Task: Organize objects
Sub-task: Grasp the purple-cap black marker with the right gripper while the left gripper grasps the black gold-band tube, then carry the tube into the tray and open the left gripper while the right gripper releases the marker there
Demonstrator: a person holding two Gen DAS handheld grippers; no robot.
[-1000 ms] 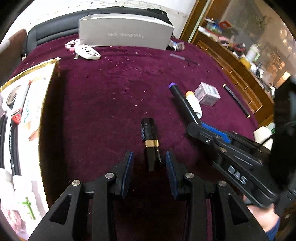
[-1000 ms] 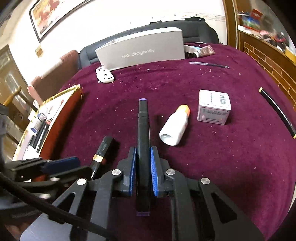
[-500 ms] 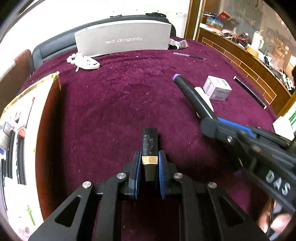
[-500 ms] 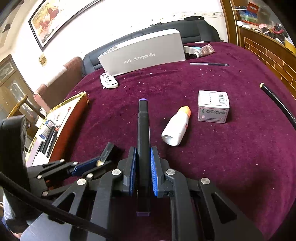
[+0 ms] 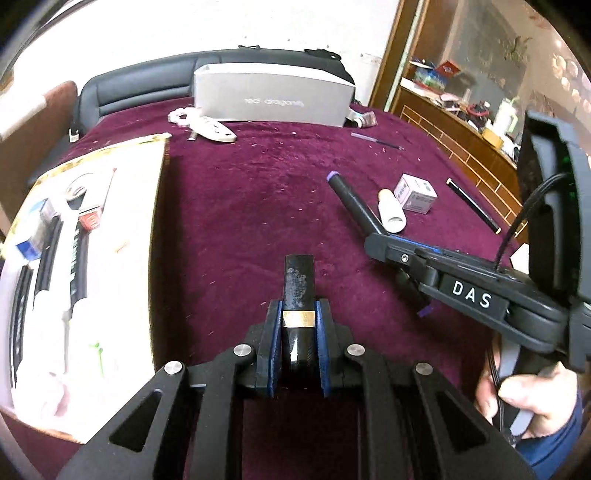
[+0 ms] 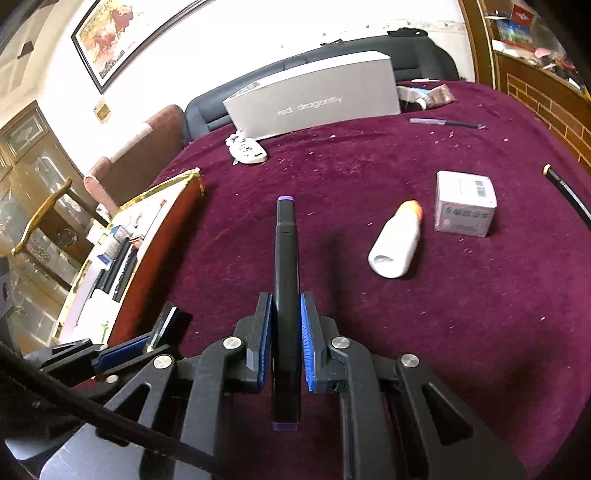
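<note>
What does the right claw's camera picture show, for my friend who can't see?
The right claw grips a long black marker with purple ends above a dark red velvet tablecloth. A white bottle with an orange cap lies beside a small white cardboard box.

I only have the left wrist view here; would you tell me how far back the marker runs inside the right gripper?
Observer: The black marker runs through the right gripper; its purple rear end sticks out behind the pads.
Operator: Thanks. Does the small white box show any marking I cannot see?
Observer: Yes, the small white box carries a barcode on top.
Operator: And what hangs on the wall?
Observer: A framed picture, upper left on the wall.
</note>
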